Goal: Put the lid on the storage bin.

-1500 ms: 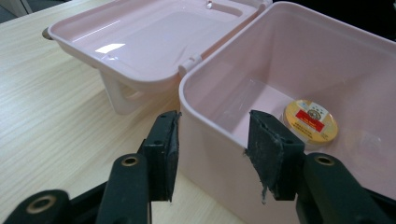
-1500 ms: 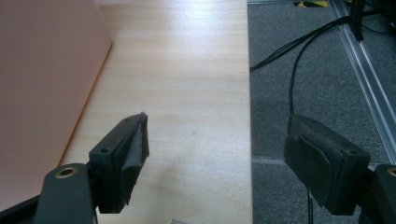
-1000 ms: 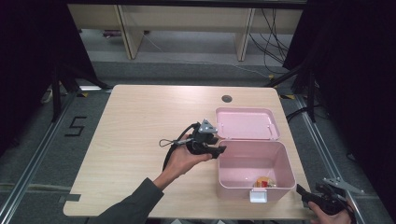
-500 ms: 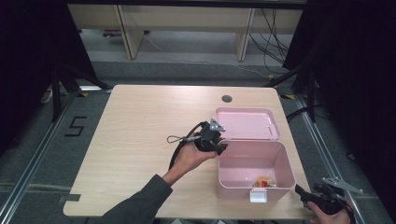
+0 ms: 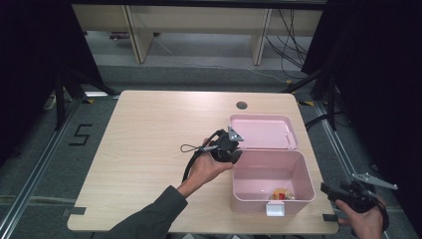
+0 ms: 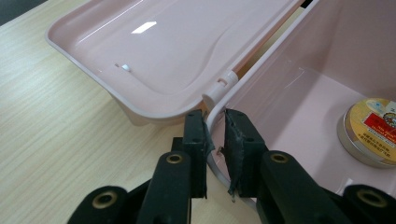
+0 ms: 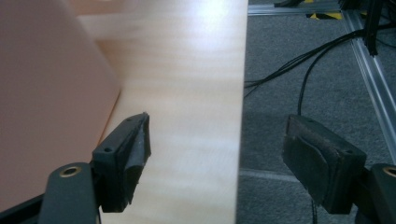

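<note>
Left tongs (image 6: 215,140): jaws have just been closing and now pinch the thin rim of the pink storage box (image 5: 271,169) at its near-left back corner, right beside the hinge knuckle (image 6: 223,84). Pads press on either side of the wall, so this counts as a grip on the box itself.

Box sits on the right half of the table (image 5: 149,129), lid (image 5: 263,130) thrown fully back and lying flat behind the body, inner face up. Long axis of the box runs left-right across the table; the hinge line follows it. From the left tongs the lid lies just beyond and to the left of the pinch point, the box cavity to the right (as the left gripper view has it).

Inside the box: a small round tin (image 6: 373,133) with a gold lid on the floor near the front. Label carries red and white print, too blurred to read. White latch tab (image 5: 275,209) on the front wall.

Right tongs (image 7: 215,163): jaws stand wide apart, nothing between them, hovering off the right edge of the table beside the box's outer wall. In the high view the right hand (image 5: 361,209) sits well apart from the box, at the table's near-right corner.

Judgement: left hand is far nearer and is steadying the box; any lid closing would swing about the left-right hinge axis, toward the person.
</note>
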Demonstrator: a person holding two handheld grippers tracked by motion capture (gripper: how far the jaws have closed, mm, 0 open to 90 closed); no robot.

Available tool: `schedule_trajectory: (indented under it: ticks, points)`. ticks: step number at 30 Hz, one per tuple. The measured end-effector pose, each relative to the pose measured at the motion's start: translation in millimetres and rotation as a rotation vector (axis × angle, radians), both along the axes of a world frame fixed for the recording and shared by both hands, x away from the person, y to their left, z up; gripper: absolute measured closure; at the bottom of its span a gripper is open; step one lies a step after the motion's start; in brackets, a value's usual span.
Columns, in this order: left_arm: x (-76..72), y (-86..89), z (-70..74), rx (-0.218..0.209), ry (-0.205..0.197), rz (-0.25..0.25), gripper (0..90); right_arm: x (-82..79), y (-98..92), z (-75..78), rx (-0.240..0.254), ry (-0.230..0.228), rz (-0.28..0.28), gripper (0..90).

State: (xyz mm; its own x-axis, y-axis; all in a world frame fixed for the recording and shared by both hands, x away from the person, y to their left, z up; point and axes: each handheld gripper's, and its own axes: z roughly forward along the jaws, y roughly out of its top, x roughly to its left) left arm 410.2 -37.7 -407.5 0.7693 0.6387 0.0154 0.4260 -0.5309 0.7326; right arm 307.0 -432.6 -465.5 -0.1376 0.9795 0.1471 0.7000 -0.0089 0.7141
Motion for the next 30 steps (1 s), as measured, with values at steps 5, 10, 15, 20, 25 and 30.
schedule_trajectory:
  ticks: [5, 10, 15, 20, 25, 30]
  points:
    - [0.0, 0.2, 0.0, 0.000, 0.000, -0.003, 78.3, 26.0, -3.2, 13.2, 0.027, -0.009, -0.010, 25.5]
    - [0.1, 0.2, -0.1, -0.002, 0.000, -0.001, 78.3, 48.1, -2.7, 26.5, -0.011, 0.006, 0.032, 27.9]
    - [0.1, 0.2, -0.1, -0.001, -0.001, -0.001, 78.3, 70.6, -2.1, 36.3, -0.071, -0.019, 0.070, 29.1]
    - [0.0, 0.3, -0.1, -0.001, -0.001, -0.003, 78.3, 84.6, 8.5, 46.1, -0.001, 0.038, 0.047, 31.1]
    - [-0.3, 0.5, -0.5, -0.004, -0.005, -0.003, 78.2, 100.2, 15.8, 56.4, -0.023, 0.057, 0.081, 34.8]
    - [-0.2, 0.4, -0.9, -0.007, -0.006, -0.004, 78.2, 117.8, 20.2, 69.0, -0.018, 0.062, 0.100, 44.8]
